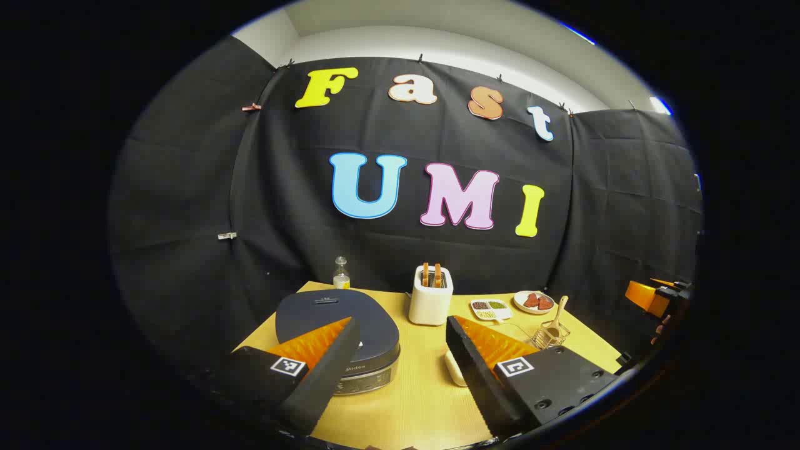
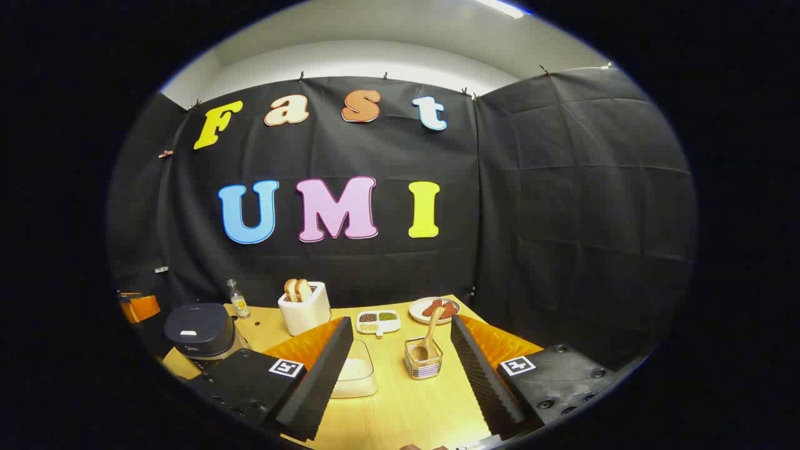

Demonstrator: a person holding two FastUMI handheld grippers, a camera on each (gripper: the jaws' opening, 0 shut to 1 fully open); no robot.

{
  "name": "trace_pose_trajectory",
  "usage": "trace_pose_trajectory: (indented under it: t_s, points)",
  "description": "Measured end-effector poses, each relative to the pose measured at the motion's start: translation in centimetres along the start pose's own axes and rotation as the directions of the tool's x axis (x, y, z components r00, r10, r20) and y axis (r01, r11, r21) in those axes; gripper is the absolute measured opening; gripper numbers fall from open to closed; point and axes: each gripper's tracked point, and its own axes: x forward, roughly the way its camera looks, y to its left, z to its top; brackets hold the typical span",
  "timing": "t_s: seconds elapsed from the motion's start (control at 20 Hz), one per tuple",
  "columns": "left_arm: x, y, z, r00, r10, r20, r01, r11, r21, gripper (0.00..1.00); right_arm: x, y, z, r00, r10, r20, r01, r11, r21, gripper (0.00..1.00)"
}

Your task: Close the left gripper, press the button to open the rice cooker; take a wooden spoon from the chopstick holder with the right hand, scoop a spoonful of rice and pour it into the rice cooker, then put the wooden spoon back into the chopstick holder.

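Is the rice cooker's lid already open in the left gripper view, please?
No, the rice cooker has its dark lid lying flat and closed on its body, with the left gripper open above the table.

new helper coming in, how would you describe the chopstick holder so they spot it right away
Start at the white toaster at the back of the yellow table. Nearer the camera and to the right in the right gripper view stands the chopstick holder, a small clear cup. It alone has a wooden spoon sticking up out of it; the nearby dishes are flat.
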Motion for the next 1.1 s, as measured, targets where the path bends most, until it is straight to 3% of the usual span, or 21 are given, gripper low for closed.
trace_pose_trajectory:
  t_s: [0.3,0.65,1.1]
  points:
    - [-0.7,0.0,-0.3,1.000,0.005,0.006,-0.005,1.000,-0.017,0.96,0.1,0.3,1.0,1.000,0.013,0.012,-0.013,1.000,0.021,0.98]
    - [-1.4,1.7,-0.4,0.997,0.076,0.026,-0.076,0.997,-0.026,0.95,1.2,0.6,0.2,0.998,0.065,-0.027,-0.065,0.998,-0.014,0.98]
    - [-1.4,2.1,-0.4,0.997,0.076,0.006,-0.076,0.996,-0.048,0.95,0.6,1.7,0.7,0.995,0.105,-0.002,-0.105,0.994,-0.029,0.98]
